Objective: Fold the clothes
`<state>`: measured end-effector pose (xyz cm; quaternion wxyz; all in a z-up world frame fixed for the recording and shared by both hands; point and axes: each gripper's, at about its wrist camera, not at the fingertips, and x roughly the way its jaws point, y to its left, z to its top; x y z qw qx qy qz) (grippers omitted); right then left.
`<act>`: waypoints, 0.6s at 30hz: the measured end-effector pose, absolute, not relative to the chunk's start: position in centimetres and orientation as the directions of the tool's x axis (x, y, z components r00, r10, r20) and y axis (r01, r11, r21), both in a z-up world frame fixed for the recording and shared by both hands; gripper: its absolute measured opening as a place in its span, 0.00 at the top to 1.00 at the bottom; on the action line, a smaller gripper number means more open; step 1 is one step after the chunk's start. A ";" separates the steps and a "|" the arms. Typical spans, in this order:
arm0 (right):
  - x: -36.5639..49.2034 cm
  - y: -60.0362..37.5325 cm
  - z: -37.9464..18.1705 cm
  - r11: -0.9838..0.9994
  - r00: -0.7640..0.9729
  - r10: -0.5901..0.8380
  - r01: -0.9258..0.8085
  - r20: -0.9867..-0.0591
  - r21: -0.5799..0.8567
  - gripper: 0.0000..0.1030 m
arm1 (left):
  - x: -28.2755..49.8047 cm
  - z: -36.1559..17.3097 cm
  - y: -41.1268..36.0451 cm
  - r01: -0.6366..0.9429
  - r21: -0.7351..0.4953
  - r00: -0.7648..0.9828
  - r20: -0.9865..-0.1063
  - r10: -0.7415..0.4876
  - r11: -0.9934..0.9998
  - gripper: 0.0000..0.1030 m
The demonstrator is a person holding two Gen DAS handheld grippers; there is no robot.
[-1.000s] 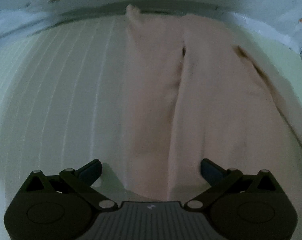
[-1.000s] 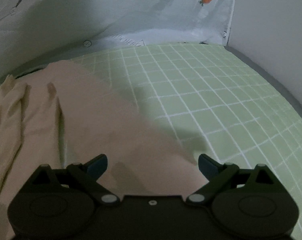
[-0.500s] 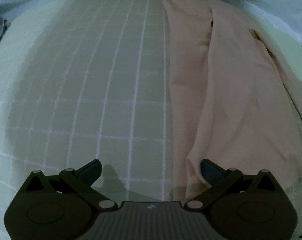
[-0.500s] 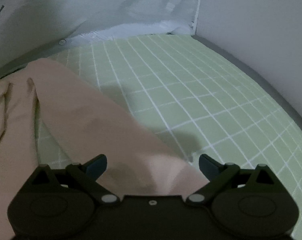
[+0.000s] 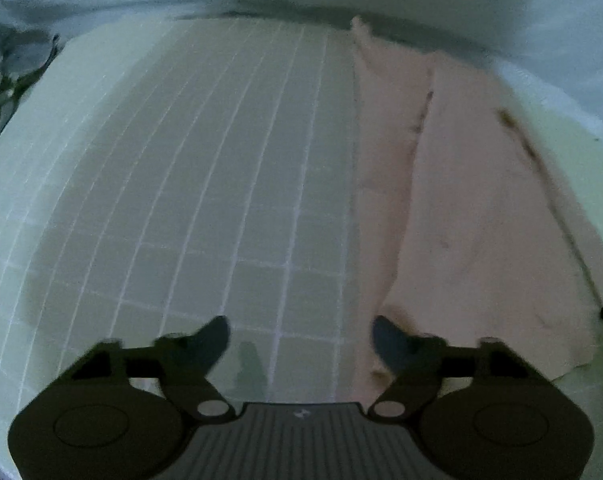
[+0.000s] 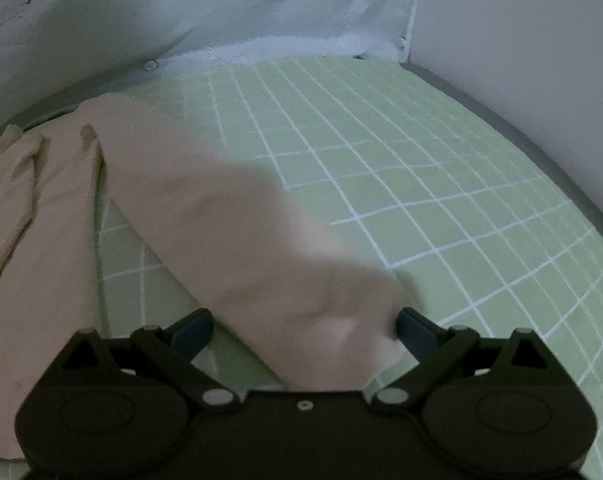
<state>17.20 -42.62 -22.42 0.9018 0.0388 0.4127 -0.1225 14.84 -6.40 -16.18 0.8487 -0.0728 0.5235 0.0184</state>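
Both grippers tilt down over the bed (image 6: 441, 168). The left gripper (image 5: 301, 336), fingers closing, grips nothing; the right gripper (image 6: 303, 330), fingers spread, straddles the peach trousers (image 6: 229, 216).

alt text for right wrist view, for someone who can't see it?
Open right gripper hovers over a leg of beige trousers spread on a green checked bedsheet; the cloth lies between the fingers, ungripped. A pale carrot-print quilt lies behind.

Green checked bedsheet (image 6: 441, 168), carrot-print fabric (image 6: 301, 4)

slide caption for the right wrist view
Open right gripper straddling a beige garment on a green checked sheet.
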 end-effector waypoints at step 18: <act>15.6 -42.4 -23.1 0.975 0.647 -0.154 0.222 -0.747 -0.010 0.03 | 10.3 -15.1 -7.5 0.044 -0.149 0.411 -0.899 -0.154 0.988 0.98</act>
